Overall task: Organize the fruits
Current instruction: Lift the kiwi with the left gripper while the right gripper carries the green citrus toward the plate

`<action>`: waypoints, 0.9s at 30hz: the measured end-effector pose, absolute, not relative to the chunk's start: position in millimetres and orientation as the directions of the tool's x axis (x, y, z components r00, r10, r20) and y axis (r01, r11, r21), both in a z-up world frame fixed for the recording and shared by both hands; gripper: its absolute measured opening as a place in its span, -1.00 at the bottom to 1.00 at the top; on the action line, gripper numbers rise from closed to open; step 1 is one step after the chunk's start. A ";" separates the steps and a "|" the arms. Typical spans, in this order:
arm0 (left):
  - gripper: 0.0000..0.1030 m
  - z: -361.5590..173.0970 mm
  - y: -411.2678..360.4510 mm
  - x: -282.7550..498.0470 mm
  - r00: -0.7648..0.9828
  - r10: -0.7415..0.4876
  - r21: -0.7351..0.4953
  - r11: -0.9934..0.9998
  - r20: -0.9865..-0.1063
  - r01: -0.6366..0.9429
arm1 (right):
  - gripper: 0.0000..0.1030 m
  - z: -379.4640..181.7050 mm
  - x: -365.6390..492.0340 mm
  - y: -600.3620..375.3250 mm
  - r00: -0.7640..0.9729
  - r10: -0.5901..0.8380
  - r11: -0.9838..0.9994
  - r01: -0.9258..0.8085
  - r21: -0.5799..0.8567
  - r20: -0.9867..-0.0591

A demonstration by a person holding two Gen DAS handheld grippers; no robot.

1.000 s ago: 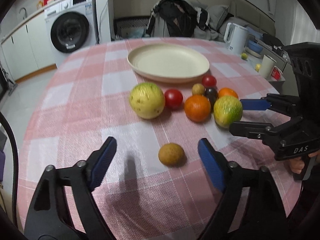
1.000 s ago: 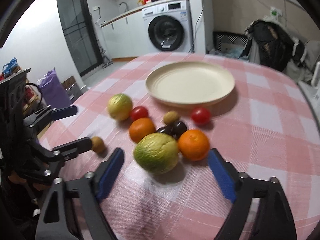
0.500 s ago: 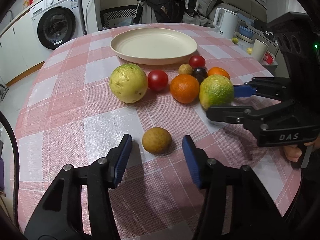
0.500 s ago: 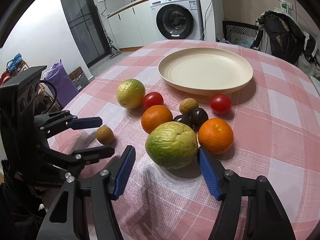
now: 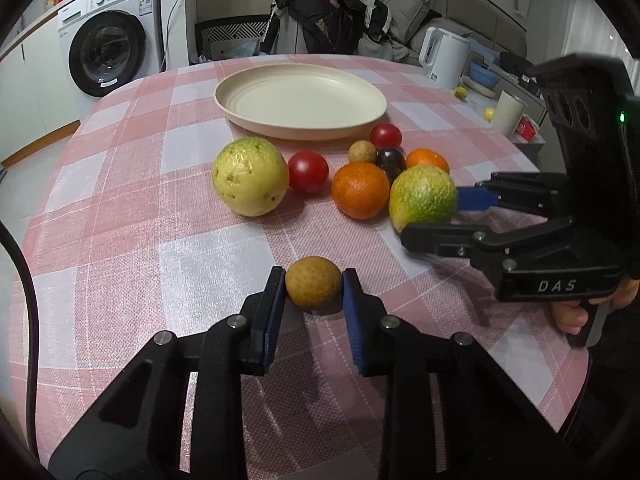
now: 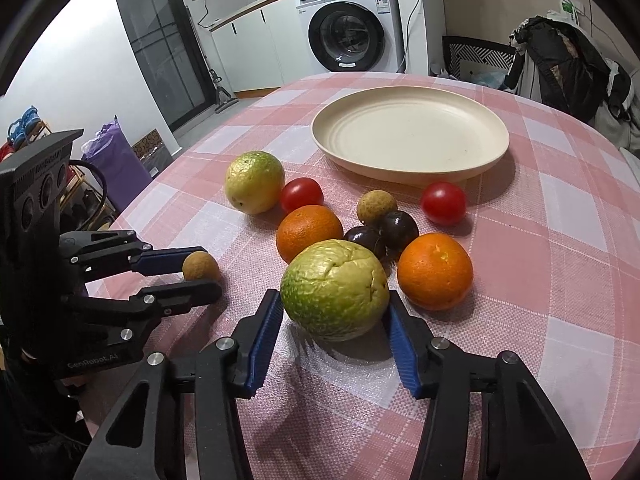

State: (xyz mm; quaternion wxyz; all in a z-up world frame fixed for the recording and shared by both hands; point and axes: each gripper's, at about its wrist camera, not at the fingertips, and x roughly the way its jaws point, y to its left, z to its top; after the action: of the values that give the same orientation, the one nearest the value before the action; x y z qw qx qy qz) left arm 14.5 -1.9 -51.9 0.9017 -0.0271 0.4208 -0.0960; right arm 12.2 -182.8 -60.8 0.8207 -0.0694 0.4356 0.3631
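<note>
Covering the round table: pink-and-white checked cloth, wrinkled near the front edge. Cream plate bare at 12 o'clock on the cloth. Clustered just below the plate: yellow-green guava, two red tomatoes, two oranges, dark plums, one small brown longan.

Left gripper: clenched on a second brown longan at 6 o'clock, both blue pads touching its sides, fruit resting on the cloth, well apart from the cluster.

Right gripper: closing on the large green guava; pads at or touching its flanks, contact on the right side hard to confirm. Guava touching the near orange and plums.

Room: washing machine at 10 o'clock, white cabinets beside it, dark clothing heaped on a chair at 12 o'clock, white kettle at 2 o'clock on a cluttered side surface.

Cut off or obscured: holder's hand mostly hidden behind the right tool; side-surface items too small to identify; corners lost to lens vignette.
</note>
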 end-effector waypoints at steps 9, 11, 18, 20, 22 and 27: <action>-0.51 -39.4 -3.4 12.6 0.682 -0.170 -0.116 0.985 -0.711 0.124 | -0.01 -54.7 1.5 -189.6 0.387 0.563 0.716 -0.670 0.197 -0.730; -0.51 -36.1 -4.9 12.7 0.693 -0.171 -0.116 0.985 -0.701 0.125 | -0.01 -51.1 -1.2 -191.7 0.398 0.569 0.714 -0.673 0.193 -0.720; -0.51 -21.2 -8.8 21.7 0.733 -0.152 -0.108 0.988 -0.662 0.108 | -0.01 -34.0 -3.1 -201.0 0.454 0.595 0.719 -0.669 0.187 -0.663; -0.51 -16.0 -10.8 25.7 0.747 -0.148 -0.103 0.989 -0.648 0.106 | -0.01 -30.8 -2.5 -202.2 0.474 0.591 0.728 -0.661 0.179 -0.653; -0.51 -9.8 -11.8 31.3 0.757 -0.149 -0.108 0.989 -0.636 0.104 | -0.01 -26.2 -0.3 -204.6 0.487 0.593 0.734 -0.655 0.182 -0.641; -0.51 1.5 -12.6 47.5 0.772 -0.140 -0.115 0.990 -0.620 0.088 | -0.01 -15.0 12.0 -207.1 0.514 0.591 0.748 -0.638 0.183 -0.622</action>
State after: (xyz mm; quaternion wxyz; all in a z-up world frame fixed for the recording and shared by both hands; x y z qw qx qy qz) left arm 47.5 -12.6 1.5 0.9405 -0.0396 0.3320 -0.0606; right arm 12.0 -207.1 -15.0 0.8694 -0.0343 0.3438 0.3532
